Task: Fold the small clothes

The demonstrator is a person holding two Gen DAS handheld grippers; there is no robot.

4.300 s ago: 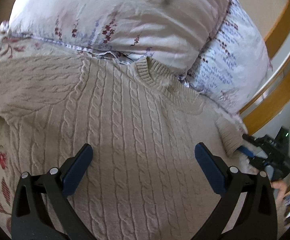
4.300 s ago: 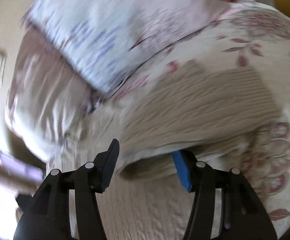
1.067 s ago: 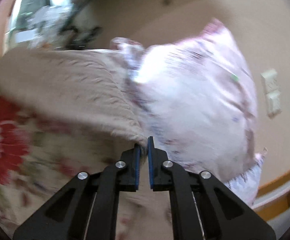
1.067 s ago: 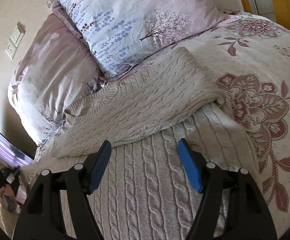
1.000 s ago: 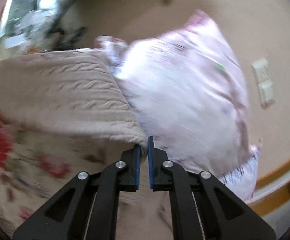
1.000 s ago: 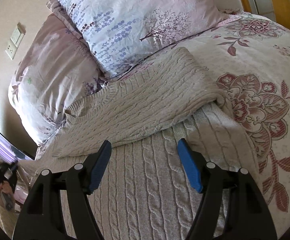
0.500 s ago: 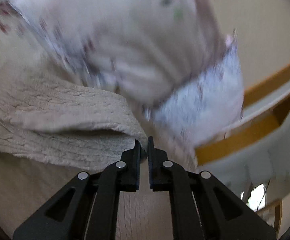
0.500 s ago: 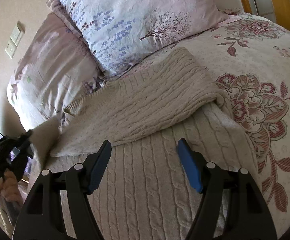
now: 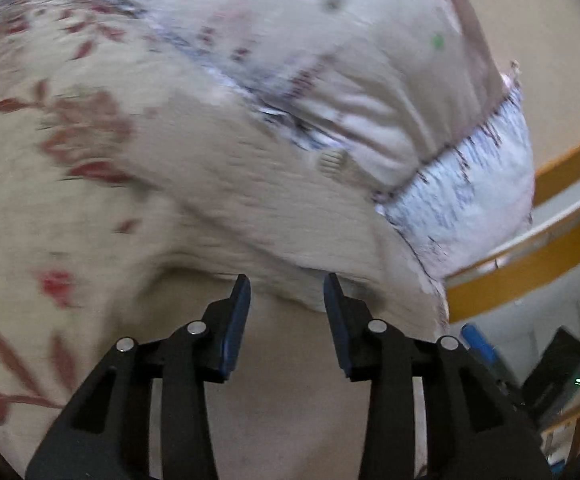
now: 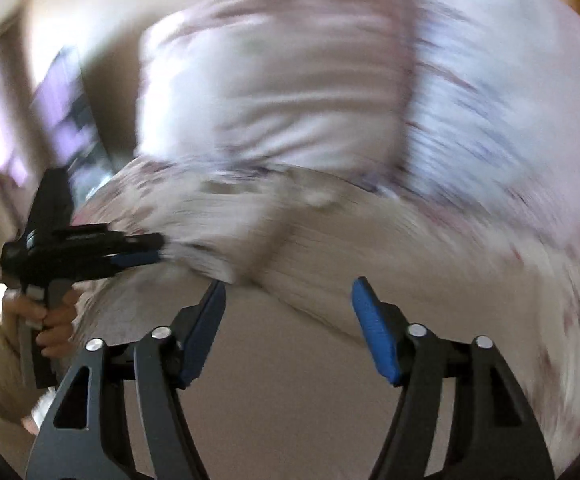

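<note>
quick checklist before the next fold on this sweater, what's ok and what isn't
1. Left gripper released: ok. Its jaws stand apart in the left wrist view, nothing between them.
2. Right gripper free: ok. Jaws wide apart, empty, above the sweater.
3. Left sleeve folded over the body: ok, roughly. A folded layer lies just ahead of the left fingers; blur hides its edge.
4. Fold lying flat, without wrinkles: cannot tell, both views are smeared.
5. Pillows off the sweater: cannot tell. They sit right at the collar.
6. Grippers apart from each other: ok. In the right wrist view the left one is off to the side.
</note>
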